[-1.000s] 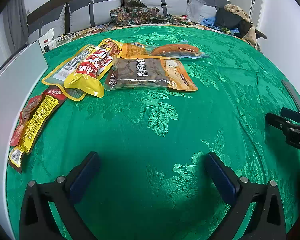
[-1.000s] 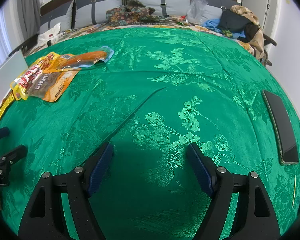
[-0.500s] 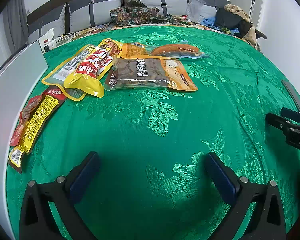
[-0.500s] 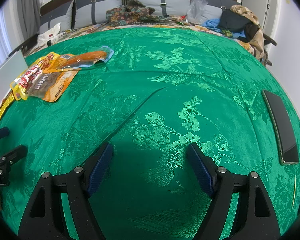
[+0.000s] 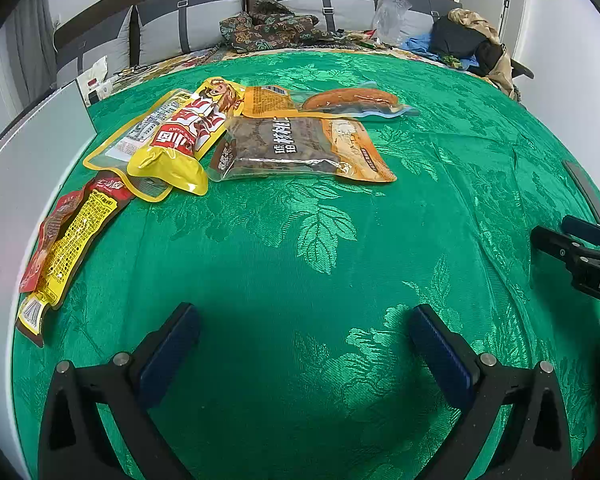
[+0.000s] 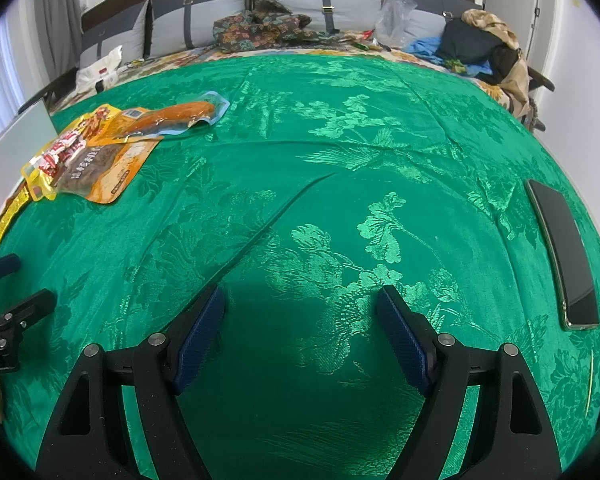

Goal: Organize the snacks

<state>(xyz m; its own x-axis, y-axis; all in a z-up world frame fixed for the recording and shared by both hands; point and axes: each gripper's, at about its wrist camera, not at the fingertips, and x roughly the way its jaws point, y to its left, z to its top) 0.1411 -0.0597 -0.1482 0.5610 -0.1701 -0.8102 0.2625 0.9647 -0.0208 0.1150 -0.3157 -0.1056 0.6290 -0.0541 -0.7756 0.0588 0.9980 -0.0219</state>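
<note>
Nothing has moved since the earlier frame: both my left gripper and right gripper hover open and empty over the green brocade cloth. Nearest my left, ahead and leftward, lies the brown-and-orange plastic snack pouch, long axis crosswise.

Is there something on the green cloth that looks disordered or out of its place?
Yes. The snack packets are in a loose heap: the yellow-red pouch lies over a clear yellow-edged packet, the brown packet sits skewed beside it, and the long strip packet lies near the cloth's edge. A dark phone lies apart from them.
</note>
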